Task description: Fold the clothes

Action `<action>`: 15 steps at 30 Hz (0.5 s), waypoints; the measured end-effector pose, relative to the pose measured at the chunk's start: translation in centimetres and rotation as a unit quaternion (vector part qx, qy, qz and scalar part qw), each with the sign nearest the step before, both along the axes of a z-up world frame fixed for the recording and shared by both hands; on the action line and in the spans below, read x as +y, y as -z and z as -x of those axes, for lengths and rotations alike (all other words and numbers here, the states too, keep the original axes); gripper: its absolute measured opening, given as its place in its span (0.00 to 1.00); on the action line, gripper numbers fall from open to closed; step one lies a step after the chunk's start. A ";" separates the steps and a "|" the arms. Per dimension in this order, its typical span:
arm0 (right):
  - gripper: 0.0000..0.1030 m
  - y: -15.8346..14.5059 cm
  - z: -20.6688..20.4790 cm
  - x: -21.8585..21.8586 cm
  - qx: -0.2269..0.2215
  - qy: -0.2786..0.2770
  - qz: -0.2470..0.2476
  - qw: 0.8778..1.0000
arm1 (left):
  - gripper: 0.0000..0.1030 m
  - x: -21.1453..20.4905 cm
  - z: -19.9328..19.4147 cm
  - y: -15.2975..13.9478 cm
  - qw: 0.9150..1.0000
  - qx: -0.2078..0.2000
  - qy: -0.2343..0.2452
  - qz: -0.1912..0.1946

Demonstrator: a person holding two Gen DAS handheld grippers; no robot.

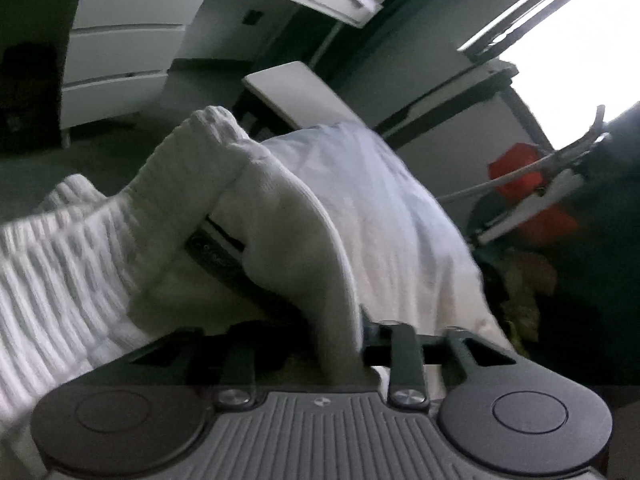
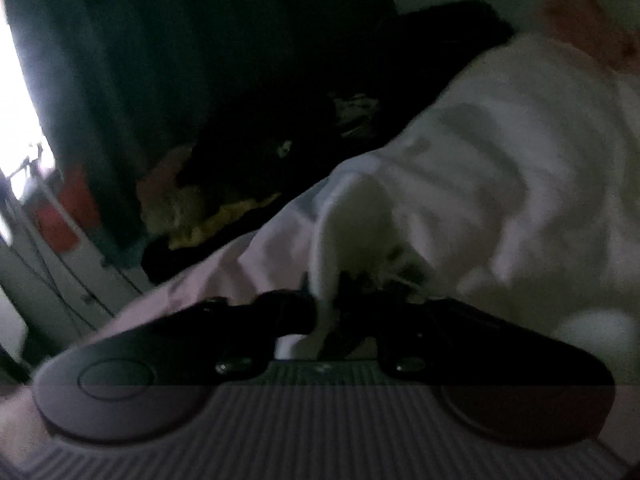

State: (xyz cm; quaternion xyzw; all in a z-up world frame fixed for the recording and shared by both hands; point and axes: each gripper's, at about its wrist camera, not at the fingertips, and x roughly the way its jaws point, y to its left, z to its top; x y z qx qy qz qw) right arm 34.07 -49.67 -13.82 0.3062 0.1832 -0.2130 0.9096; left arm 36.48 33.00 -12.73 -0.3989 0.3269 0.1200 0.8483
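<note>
Dim room with white drawers (image 1: 120,60) behind. Your white cloth (image 1: 380,208) is up in the air, bunched, not folded yet. Your left hand-held gripper (image 1: 352,344) pinches a fold of it tight. Your right hand-held gripper (image 2: 344,292) looks closed on another edge (image 2: 352,216), though it's blurry. I think most folding is still left.

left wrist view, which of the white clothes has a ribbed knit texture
The white ribbed sweater at the far left; the thin white garment beside it is smooth and lightly creased.
</note>
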 end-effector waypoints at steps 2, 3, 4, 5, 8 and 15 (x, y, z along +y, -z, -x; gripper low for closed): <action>0.44 -0.1 3.5 0.2 -0.041 0.002 -0.048 0.998 | 0.58 0.2 2.5 -0.5 1.000 -0.021 0.005 0.018; 0.49 0.0 5.2 0.4 -0.057 0.002 -0.077 0.995 | 0.62 0.2 3.7 -0.6 0.999 -0.031 0.009 0.033; 0.49 0.3 6.9 0.6 -0.067 0.004 -0.107 0.992 | 0.66 0.2 5.0 -0.7 0.998 -0.039 0.015 0.053; 0.49 0.8 8.5 0.7 -0.074 0.004 -0.141 0.987 | 0.66 0.1 6.3 -0.7 0.996 -0.045 0.022 0.071; 0.50 2.8 12.1 0.5 -0.075 -0.016 -0.249 0.966 | 0.72 -0.9 10.0 -1.2 0.995 -0.051 0.035 0.079; 0.50 5.7 17.2 0.6 -0.052 -0.053 -0.386 0.919 | 0.75 -1.8 16.6 1.1 0.993 -0.038 0.023 0.111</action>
